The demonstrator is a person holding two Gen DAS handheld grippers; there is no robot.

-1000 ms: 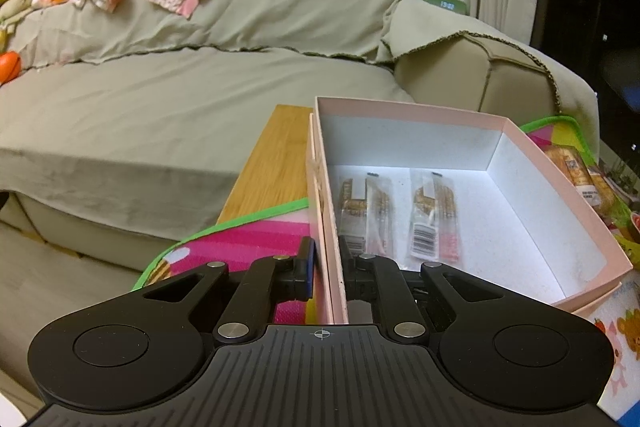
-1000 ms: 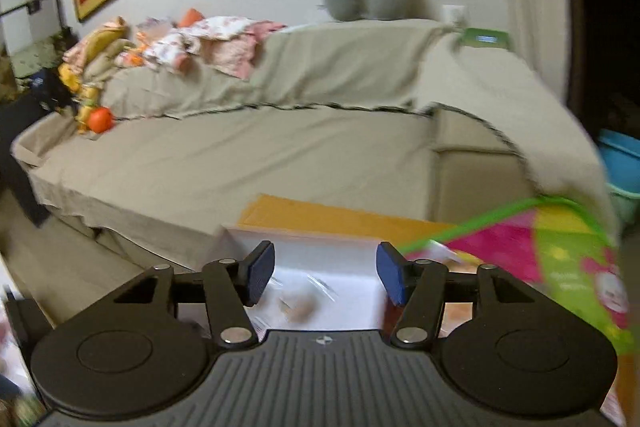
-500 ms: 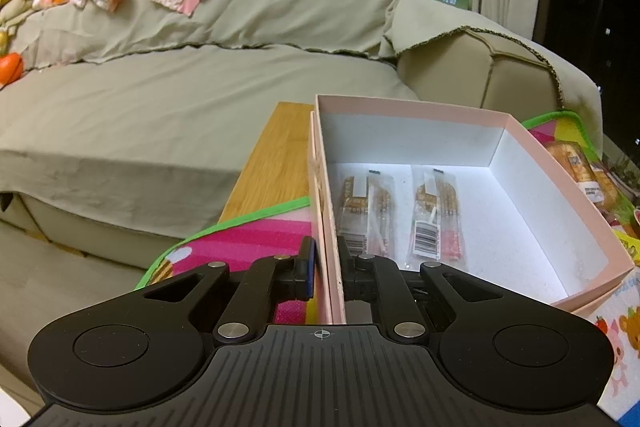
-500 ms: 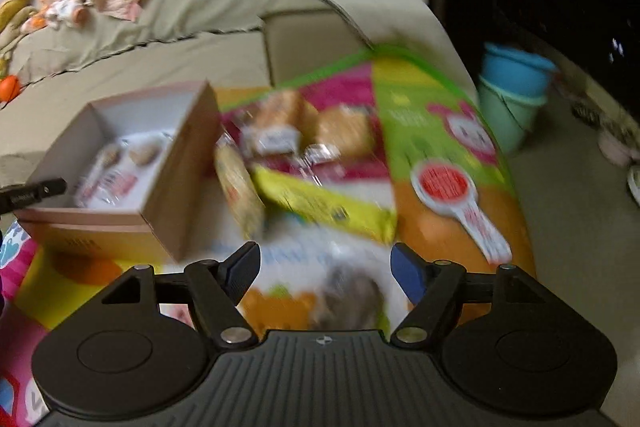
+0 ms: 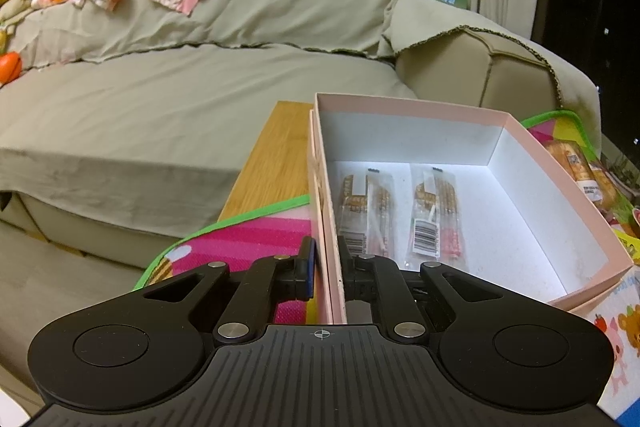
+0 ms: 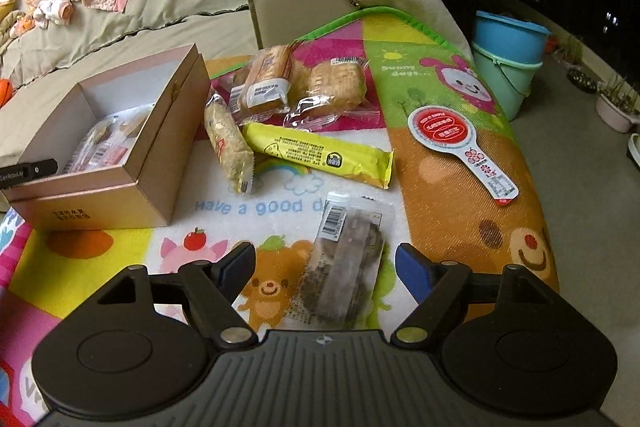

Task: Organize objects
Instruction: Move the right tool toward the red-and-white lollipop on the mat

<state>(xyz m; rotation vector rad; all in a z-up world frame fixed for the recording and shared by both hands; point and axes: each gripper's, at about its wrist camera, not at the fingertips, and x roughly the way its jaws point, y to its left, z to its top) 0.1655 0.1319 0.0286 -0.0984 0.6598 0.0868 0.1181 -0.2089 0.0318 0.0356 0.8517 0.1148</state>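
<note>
left wrist: left gripper (image 5: 325,265) tilted down, clamped on box wall (image 5: 328,227) | right gripper (image 6: 325,261) fingers opening over dark packet (image 6: 344,267)

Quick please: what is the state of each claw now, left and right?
Left claw: closed on the side wall of the pink box.
Right claw: opening, holding nothing; a dark snack packet lies between its fingers.

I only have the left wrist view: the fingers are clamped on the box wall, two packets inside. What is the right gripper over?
Observer: The right gripper is opening over a dark snack packet lying flat on the mat, not yet gripped.
Operator: Anything else left outside?
Observer: Yes: a yellow bar, a rice bar and two bread packs beside the box.
Operator: Non-food?
Observer: A red-and-white paddle.
</note>
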